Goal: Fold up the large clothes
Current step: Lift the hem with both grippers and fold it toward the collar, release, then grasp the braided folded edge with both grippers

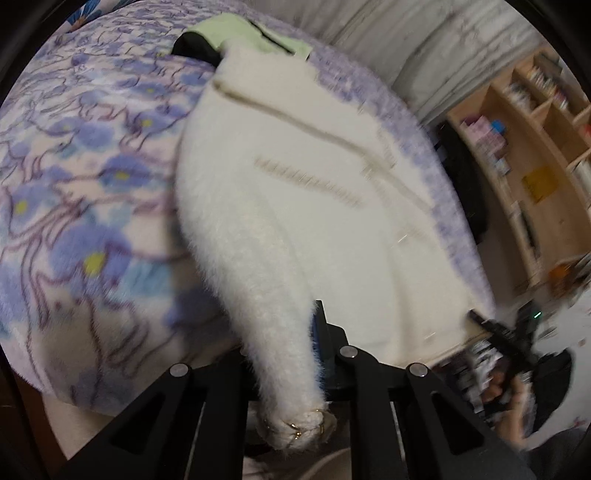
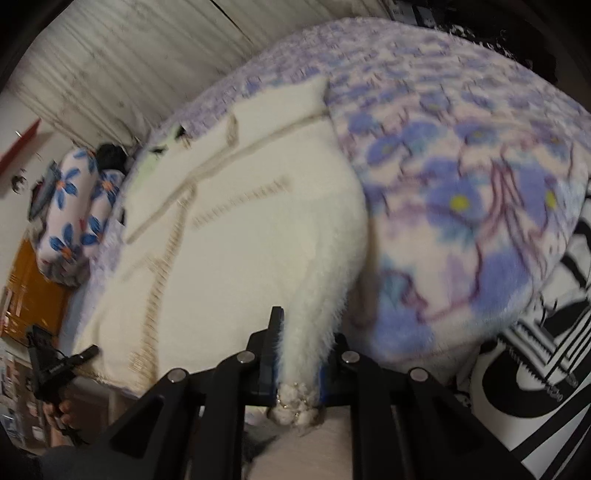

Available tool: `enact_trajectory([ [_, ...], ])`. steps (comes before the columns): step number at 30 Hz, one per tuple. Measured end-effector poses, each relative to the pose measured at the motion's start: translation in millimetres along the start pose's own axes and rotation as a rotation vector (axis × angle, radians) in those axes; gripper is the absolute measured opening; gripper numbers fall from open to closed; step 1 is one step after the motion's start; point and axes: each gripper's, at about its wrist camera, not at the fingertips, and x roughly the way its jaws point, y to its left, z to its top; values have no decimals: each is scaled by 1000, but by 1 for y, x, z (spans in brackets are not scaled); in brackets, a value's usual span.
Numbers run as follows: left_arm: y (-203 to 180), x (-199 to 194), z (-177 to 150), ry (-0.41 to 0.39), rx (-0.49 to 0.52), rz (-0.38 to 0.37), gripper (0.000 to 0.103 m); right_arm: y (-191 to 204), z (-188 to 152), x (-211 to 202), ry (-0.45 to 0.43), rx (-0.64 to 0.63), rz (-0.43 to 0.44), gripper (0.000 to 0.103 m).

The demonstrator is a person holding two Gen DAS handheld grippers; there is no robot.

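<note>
I saw the white fluffy garment [image 1: 295, 206] lying spread on the bed, over the blanket with blue flowers [image 1: 74, 184]. In my left wrist view, the left gripper [image 1: 291, 354] was closed on one sleeve [image 1: 273, 332], which ran between the fingers, and its cuff [image 1: 299, 428] hung out at 6 o'clock. In my right wrist view, the right gripper [image 2: 299, 354] pinched the other sleeve [image 2: 310, 325] in the same way, with the beaded cuff [image 2: 295, 406] below the fingers. The body of the garment went up toward 11 o'clock in this view.

A light green cloth [image 1: 251, 33] lay at 12 o'clock in the left view, touching the garment's far end, with something black [image 1: 195, 48] beside it; the blur was strong, so I could not tell what this was. Wooden shelves [image 1: 535, 147] stood at 3 o'clock. A flowered pillow [image 2: 77, 214] lay at 9 o'clock in the right view.
</note>
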Motion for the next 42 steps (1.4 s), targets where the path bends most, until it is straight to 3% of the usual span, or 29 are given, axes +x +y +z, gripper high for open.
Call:
enact_trajectory([
  [4, -16, -14, 29, -89, -51, -129, 9, 23, 31, -17, -88, -27, 64, 13],
  [8, -28, -22, 66, -170, -94, -210, 9, 41, 70, -26, -167, -16, 127, 13],
  [13, -35, -23, 120, -243, -105, -199, 9, 46, 131, -12, -220, 31, 162, 13],
  [17, -33, -7, 171, -263, -114, -148, 9, 42, 181, 12, -233, 81, 172, 13],
  [24, -11, 58, 262, -246, -144, 2, 15, 30, 259, 86, -211, 156, 104, 16],
  [26, -1, 82, 284, -208, -170, 14, 24, 26, 272, 109, -168, 178, 76, 25],
  [28, 7, 103, 301, -177, -194, -23, 49, 21, 281, 131, -123, 190, 92, 40],
  [30, 9, 112, 309, -187, -188, -8, 69, 21, 287, 145, -119, 169, 57, 43],
  [35, 3, 130, 322, -169, -93, 63, 73, 17, 293, 164, -92, 91, 5, 44],
  [42, 1, 158, 321, -86, 164, 285, 73, 0, 299, 191, -40, -9, -121, 44],
])
